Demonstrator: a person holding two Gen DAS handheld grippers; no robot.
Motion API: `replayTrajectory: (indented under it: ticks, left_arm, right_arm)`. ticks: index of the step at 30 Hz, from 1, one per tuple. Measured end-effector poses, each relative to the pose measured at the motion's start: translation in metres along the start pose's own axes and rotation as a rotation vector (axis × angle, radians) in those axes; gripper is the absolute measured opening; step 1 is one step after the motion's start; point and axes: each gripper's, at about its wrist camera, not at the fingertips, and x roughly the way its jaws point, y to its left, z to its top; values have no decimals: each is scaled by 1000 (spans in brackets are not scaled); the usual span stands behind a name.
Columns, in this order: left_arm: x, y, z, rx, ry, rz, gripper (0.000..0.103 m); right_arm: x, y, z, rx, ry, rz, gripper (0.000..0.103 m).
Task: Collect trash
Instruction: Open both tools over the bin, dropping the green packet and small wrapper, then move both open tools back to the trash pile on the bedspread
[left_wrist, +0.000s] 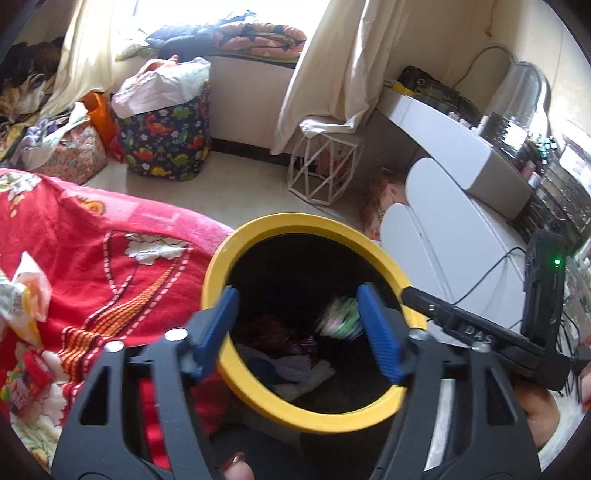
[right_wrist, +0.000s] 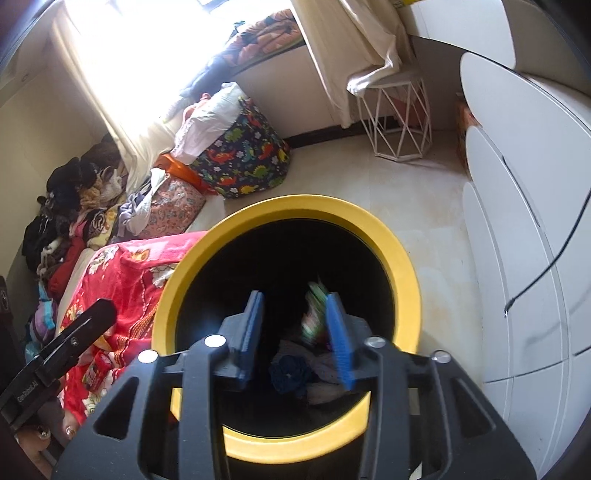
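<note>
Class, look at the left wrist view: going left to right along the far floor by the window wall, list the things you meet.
Floral pink fabric bag → dark dinosaur-print fabric bin → white geometric wire-frame stool → white rounded-front cabinet.

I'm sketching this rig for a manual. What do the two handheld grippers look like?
Both are black frames with triangular cutouts and silver bolts, and ribbed blue pads line the jaws. The left gripper and right gripper match; the right's body shows a green light and "DAS" lettering.
</note>
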Motion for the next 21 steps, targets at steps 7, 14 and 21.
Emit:
replayTrajectory:
  ticks: [7,14,21]
  left_arm:
    - [-28,21,-5,-30,-56,59,91]
    - [-58,49,-8,-66,-118,139,92]
    - [-86,75,-8,-101,-179,193,92]
  right_arm:
    - [-3,13,-1,-22,-20,20,55]
    - [-6,42,-5,-88,-39,72,67]
    - [-8,78,-16,-150,-29,100,73]
